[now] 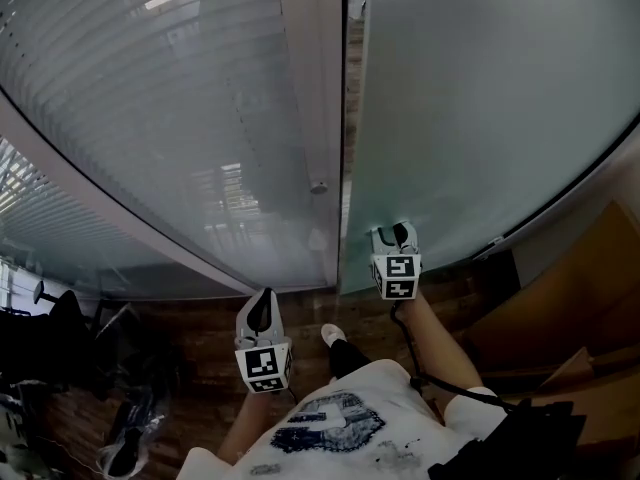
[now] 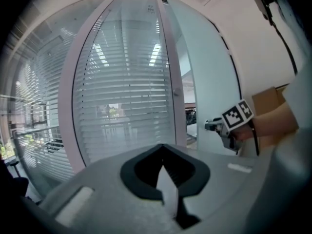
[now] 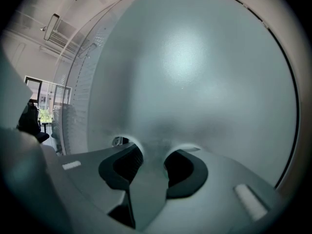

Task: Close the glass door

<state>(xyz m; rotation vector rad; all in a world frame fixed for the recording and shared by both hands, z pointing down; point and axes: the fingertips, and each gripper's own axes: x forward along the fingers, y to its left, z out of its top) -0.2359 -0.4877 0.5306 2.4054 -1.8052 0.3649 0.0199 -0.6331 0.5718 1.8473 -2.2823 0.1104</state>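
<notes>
The frosted glass door stands at the right, and a narrow dark gap separates its edge from the pale frame post. My right gripper is low on the door's face near that edge, its tips at the glass. In the right gripper view the right gripper is open, with only frosted glass showing between its jaws. My left gripper hangs back from the wall, lower left of the post. In the left gripper view the left gripper is shut and holds nothing.
A fixed glass panel with horizontal blinds fills the left of the wall. Cardboard boxes stand on the wooden floor at the right. Dark chairs and gear sit at the lower left. The person's shoe is between the grippers.
</notes>
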